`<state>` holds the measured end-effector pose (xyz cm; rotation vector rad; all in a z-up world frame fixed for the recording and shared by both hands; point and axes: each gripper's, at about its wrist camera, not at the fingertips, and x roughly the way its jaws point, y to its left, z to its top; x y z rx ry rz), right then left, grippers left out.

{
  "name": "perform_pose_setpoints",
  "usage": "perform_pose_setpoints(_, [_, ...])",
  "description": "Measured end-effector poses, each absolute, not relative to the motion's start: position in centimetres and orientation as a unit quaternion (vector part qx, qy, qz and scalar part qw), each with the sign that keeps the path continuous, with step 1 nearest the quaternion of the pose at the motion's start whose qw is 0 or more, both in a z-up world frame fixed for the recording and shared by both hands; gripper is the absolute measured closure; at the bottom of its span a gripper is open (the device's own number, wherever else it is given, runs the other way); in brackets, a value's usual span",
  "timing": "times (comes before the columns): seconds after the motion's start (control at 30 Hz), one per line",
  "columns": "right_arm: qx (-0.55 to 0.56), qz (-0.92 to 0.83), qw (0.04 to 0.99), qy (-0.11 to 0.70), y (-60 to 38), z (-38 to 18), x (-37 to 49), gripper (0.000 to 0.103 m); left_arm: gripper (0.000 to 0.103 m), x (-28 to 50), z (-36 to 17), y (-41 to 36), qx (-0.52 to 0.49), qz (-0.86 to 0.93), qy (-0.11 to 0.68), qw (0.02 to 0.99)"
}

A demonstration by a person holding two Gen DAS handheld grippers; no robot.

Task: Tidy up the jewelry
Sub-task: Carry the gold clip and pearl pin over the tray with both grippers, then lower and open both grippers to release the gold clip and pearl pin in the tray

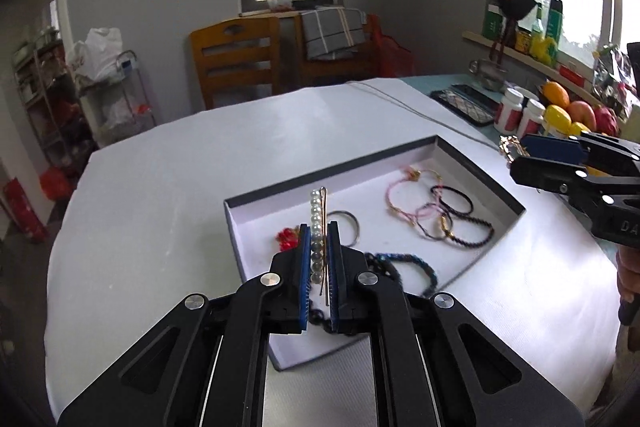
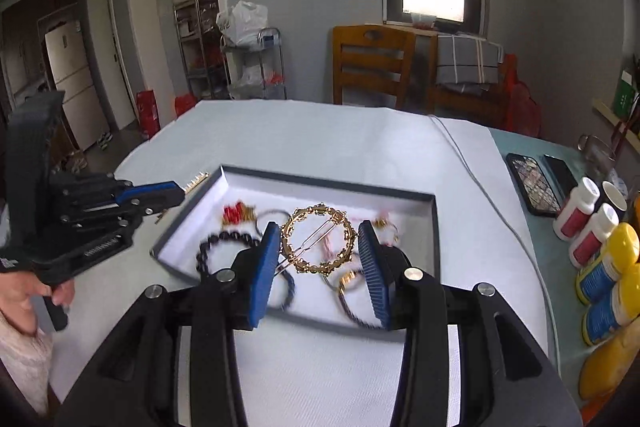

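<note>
Left hand-held gripper (image 1: 320, 267), low centre of frame, pinches a stiff, light pearl hairpin (image 1: 319, 223) over the box (image 1: 480, 163), while the right hand-held gripper (image 2: 318, 263) grips a rigid gold ring clip (image 2: 319, 239), likely slippery, by its rim.

Pearl hair pin (image 1: 319, 227): a row of white and grey pearls on a thin gold pin, clamped between the blue pads of the left gripper (image 1: 319, 239), pointing away from the camera, above the box.
Gold ring clip (image 2: 319, 239): a round ornate gold hoop with a thin bar across it, between the pads of the right gripper (image 2: 319, 247), above the box.
Box (image 1: 472, 163): shallow, dark grey rim, white inside, on the white cloth.
Pink cord bracelets (image 1: 404, 195): lying inside the box, far side.
Black bracelets (image 1: 460, 211): beside the pink ones, overlapping them.
Red piece (image 1: 285, 238): small, near the left wall.
Dark bead bracelet (image 2: 224, 243): in the near left part of the box, blurred.
</note>
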<state>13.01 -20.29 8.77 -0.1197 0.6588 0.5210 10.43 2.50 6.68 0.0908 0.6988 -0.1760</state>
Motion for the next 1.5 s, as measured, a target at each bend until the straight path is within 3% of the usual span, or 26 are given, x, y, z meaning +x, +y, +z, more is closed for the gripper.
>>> perform_pose_setpoints(0.6, [-0.053,0.255,0.883,0.390,-14.6,0.0,20.6,0.063,0.095,18.4,2.2,4.9,0.010,-0.065,0.390,0.919])
perform_pose_setpoints(1.5, [-0.095,0.243,0.877,0.404,-12.6,-2.3,21.0,0.063,0.095,19.7,-0.7,4.3,0.044,-0.050,0.426,0.902])
